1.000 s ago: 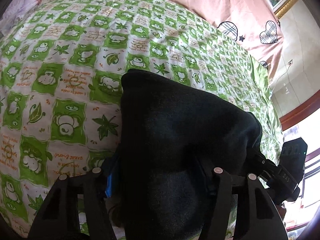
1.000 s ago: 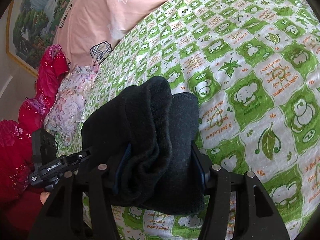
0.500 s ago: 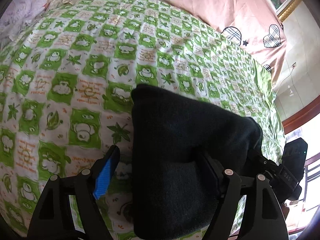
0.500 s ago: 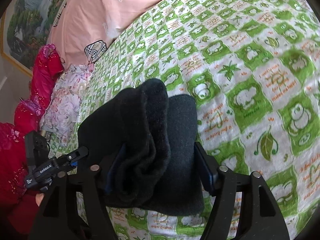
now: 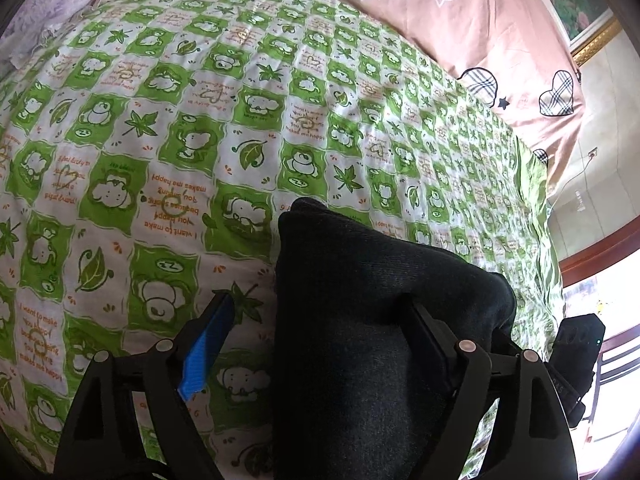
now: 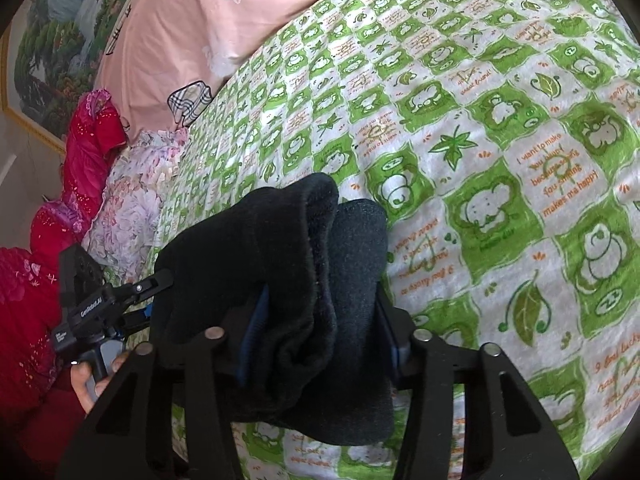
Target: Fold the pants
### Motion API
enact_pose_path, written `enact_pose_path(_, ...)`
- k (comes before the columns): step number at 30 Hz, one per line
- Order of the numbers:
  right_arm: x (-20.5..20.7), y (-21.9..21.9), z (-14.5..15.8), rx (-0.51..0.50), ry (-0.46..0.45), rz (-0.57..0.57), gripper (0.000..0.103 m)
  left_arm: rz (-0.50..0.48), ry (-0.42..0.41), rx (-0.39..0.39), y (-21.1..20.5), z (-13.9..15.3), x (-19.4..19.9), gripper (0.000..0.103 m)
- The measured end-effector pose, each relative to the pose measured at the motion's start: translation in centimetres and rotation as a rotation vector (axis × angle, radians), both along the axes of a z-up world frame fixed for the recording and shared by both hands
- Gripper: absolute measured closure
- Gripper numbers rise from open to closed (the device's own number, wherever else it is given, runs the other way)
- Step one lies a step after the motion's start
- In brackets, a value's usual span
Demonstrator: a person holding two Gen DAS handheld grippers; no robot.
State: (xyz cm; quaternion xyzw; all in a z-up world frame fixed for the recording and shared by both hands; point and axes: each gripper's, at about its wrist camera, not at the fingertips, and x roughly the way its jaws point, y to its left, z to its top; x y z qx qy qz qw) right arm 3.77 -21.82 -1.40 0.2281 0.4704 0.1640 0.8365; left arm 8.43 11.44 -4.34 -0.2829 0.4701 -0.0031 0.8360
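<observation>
The left gripper point(image 5: 316, 332) has wide fingers; the right gripper point(image 6: 320, 332) squeezes the pants point(image 6: 280, 280), which could flop open.

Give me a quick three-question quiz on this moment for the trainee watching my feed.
1. True or false: the left claw is clamped shut on the black pants.
2. Multiple choice: the right claw is A) open and empty, B) shut on the folded pants, C) gripping the pink pillow.
3. Short answer: what surface lies under the pants?

Key
1. False. The left claw's blue-padded finger stands clear of the cloth, with bedsheet showing between them.
2. B. Both of its fingers press against the bundle's sides.
3. The green and white checked bedsheet.
</observation>
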Motion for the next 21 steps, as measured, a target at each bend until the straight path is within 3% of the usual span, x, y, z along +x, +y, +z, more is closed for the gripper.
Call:
enact_pose_path(2,-0.1,-0.4,-0.3,0.027,0.003,-0.005,0.055,-0.006,-0.005,0.004,-0.3,-0.2,0.3,0.019)
enact_pose_path(4,-0.2,-0.4,-0.4,0.029,-0.003,-0.002,0.055,-0.034,-0.02,0.022,-1.0,-0.4,0.9,0.031)
enact_pose_path(5,-0.2,-0.3,-0.4,0.025,-0.006,-0.001,0.055,-0.054,-0.023,0.023,-1.3,-0.6,1.2,0.044)
enact_pose_path(8,-0.2,-0.2,-0.3,0.02,-0.008,0.0,0.055,-0.072,-0.022,0.056,-1.9,-0.8,1.6,0.046)
enact_pose_path(10,-0.1,-0.2,-0.3,0.022,-0.008,0.0,0.055,-0.077,-0.018,0.059,-2.0,-0.7,1.5,0.044)
enact_pose_path(12,-0.1,-0.3,-0.4,0.028,-0.006,0.0,0.055,-0.06,0.001,0.036,-1.5,-0.7,1.2,0.027)
enact_pose_path(14,-0.1,-0.4,-0.4,0.037,-0.006,-0.002,0.055,-0.045,0.011,-0.009,-0.8,-0.6,0.4,0.019)
enact_pose_path(18,-0.2,-0.9,-0.7,0.077,0.006,-0.007,0.053,-0.038,0.023,-0.05,-0.5,-0.7,-1.5,0.019)
enact_pose_path(21,-0.5,-0.8,-0.7,0.08,0.006,-0.008,0.051,-0.045,0.013,-0.022,-1.2,-0.8,-2.7,0.02)
